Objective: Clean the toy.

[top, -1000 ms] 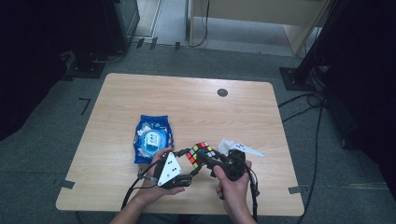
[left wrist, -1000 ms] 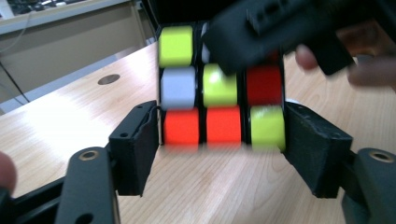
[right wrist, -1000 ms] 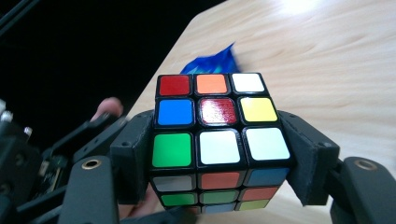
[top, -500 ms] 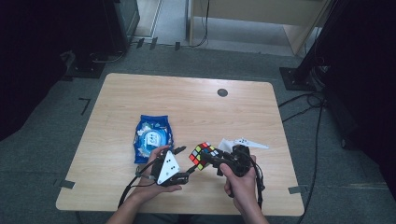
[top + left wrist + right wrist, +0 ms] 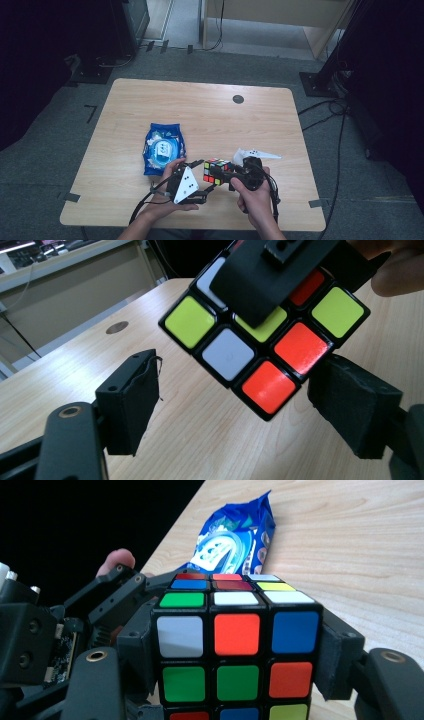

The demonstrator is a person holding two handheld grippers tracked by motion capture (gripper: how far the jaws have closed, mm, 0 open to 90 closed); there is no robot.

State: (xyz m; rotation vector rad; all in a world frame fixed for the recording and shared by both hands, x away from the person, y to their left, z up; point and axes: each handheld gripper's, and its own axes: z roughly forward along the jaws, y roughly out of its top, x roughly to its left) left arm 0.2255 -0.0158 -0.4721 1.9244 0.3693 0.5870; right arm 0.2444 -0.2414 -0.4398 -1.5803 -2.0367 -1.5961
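The puzzle cube (image 5: 216,171) is held just above the near edge of the table (image 5: 210,115), clamped on two opposite faces by the right gripper (image 5: 235,660). The left gripper (image 5: 250,405) is set just to the cube's left; its jaws have just been opening and now stand wide, one each side of the cube's lower corner, no pad pressed on it.
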